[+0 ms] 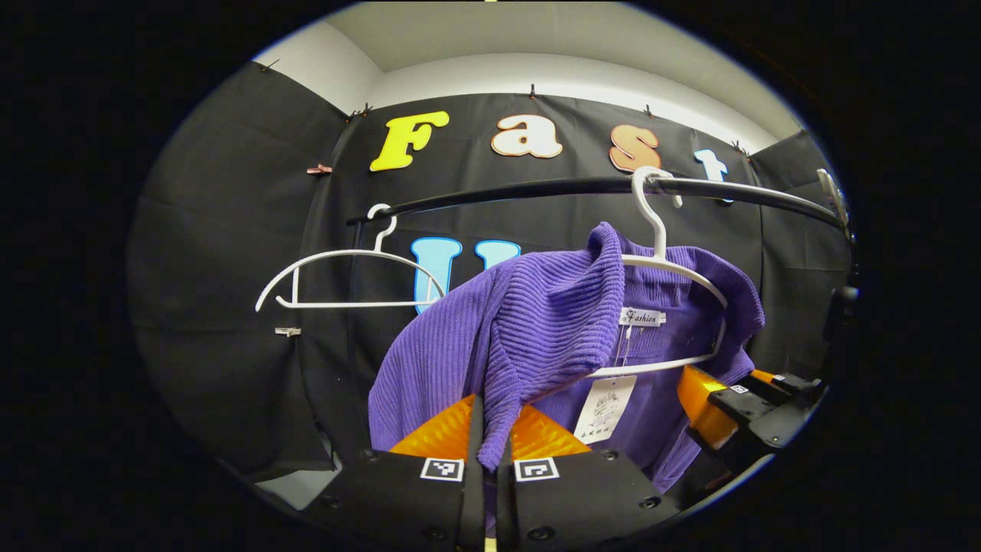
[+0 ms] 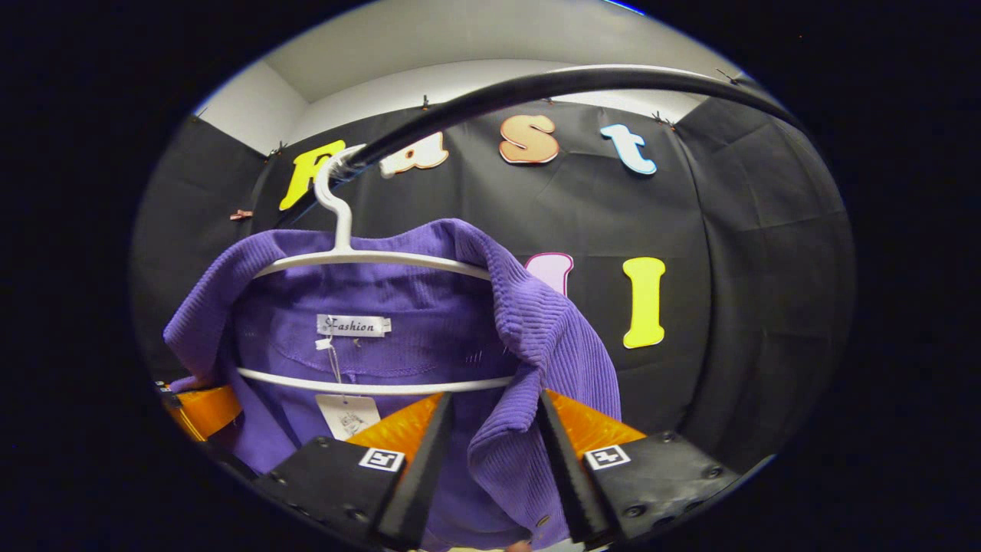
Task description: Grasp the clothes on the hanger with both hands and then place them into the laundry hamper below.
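My left gripper (image 1: 487,452) is clenched on the purple garment's (image 1: 552,322) front edge at 6 o'clock, while my right gripper (image 2: 490,452) straddles the other edge, unclosed, so both sides lift off the white hanger (image 2: 360,257) together.

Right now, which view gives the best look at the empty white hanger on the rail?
The left gripper view: the empty white hanger hangs whole and unobstructed on the black rail, left of the purple sweater. In the right gripper view I can make out the sweater's own hanger, not the empty one.
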